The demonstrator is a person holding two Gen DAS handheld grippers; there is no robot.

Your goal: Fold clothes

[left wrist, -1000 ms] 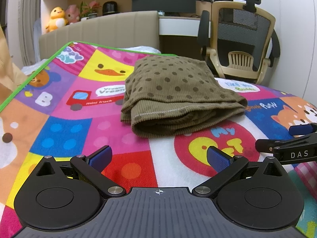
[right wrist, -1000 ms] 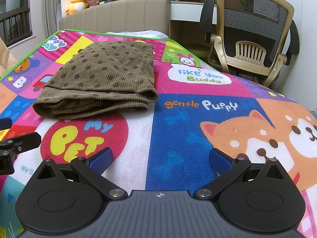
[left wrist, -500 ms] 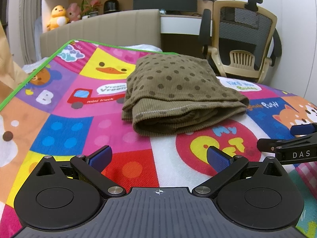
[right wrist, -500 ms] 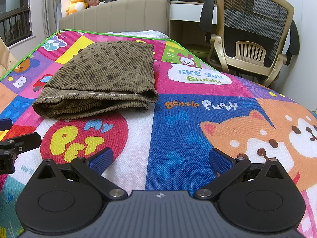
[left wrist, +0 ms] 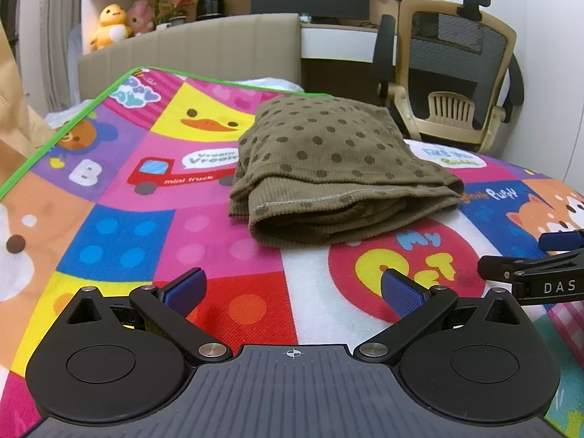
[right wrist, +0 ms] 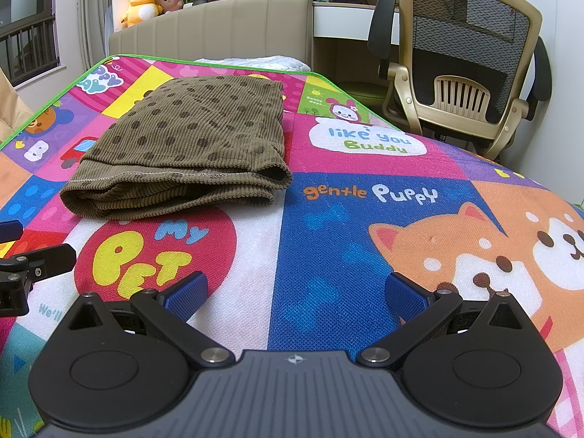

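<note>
The garment (left wrist: 328,171) is seen folded into a thick brown dotted bundle on the mat (left wrist: 120,226), untouched. Just short of it, the left gripper (left wrist: 292,288) is held with jaws spread wide and empty; beside that, the right gripper (right wrist: 295,288) is likewise held agape, nothing gripped.

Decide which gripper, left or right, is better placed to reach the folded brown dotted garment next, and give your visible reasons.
Left, probably. The left gripper points almost straight at the garment, which lies just ahead of its open fingers. From the right gripper, also open, the garment sits off to the left.
</note>
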